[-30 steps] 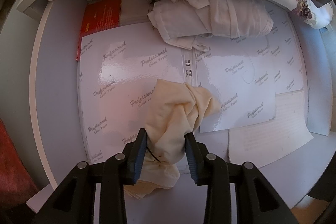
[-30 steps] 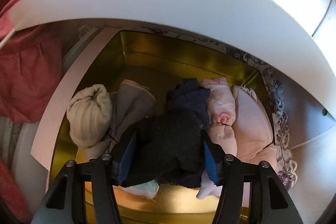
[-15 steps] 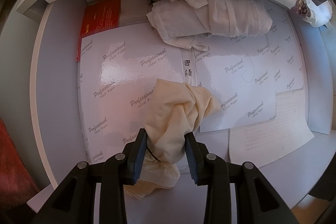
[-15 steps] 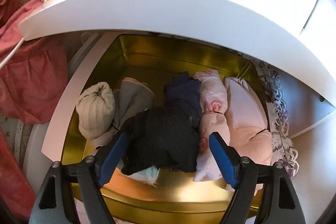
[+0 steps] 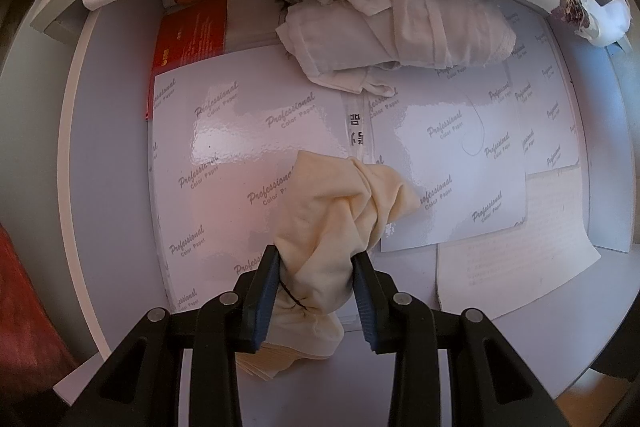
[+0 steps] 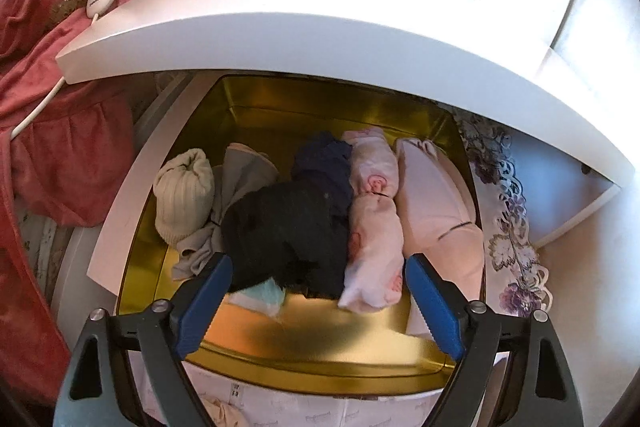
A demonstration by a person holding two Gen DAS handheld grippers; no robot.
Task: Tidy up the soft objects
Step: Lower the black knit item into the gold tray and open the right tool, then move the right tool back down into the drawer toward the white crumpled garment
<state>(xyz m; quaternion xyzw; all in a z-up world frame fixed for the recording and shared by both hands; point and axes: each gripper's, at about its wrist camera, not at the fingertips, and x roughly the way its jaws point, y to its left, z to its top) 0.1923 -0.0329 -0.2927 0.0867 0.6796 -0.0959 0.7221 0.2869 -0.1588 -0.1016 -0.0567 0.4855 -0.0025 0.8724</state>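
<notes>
My left gripper (image 5: 316, 267) is shut on a cream rolled cloth bundle (image 5: 340, 211) tied with a black band, held just above glossy white sheets. A white crumpled garment (image 5: 396, 35) lies farther back on the sheets. My right gripper (image 6: 318, 283) is open and empty above a gold tin (image 6: 320, 343). In the tin lie a black bundle (image 6: 284, 227), a navy bundle (image 6: 324, 163), a pink printed roll (image 6: 372, 219), a pale pink roll (image 6: 432, 203), a grey cloth (image 6: 244, 175) and a cream knit roll (image 6: 184, 195).
White sheets printed "Professional Color Paper" (image 5: 224, 163) cover the drawer floor, with a red booklet (image 5: 188, 35) at the back left. A white shelf (image 6: 320, 39) overhangs the tin. A red cloth (image 6: 60, 99) hangs at the left, a lace doily (image 6: 508, 219) lies at the right.
My right gripper has opened, let go of the black bundle into the tin and pulled back. My left gripper still holds the cream bundle, almost unmoved.
</notes>
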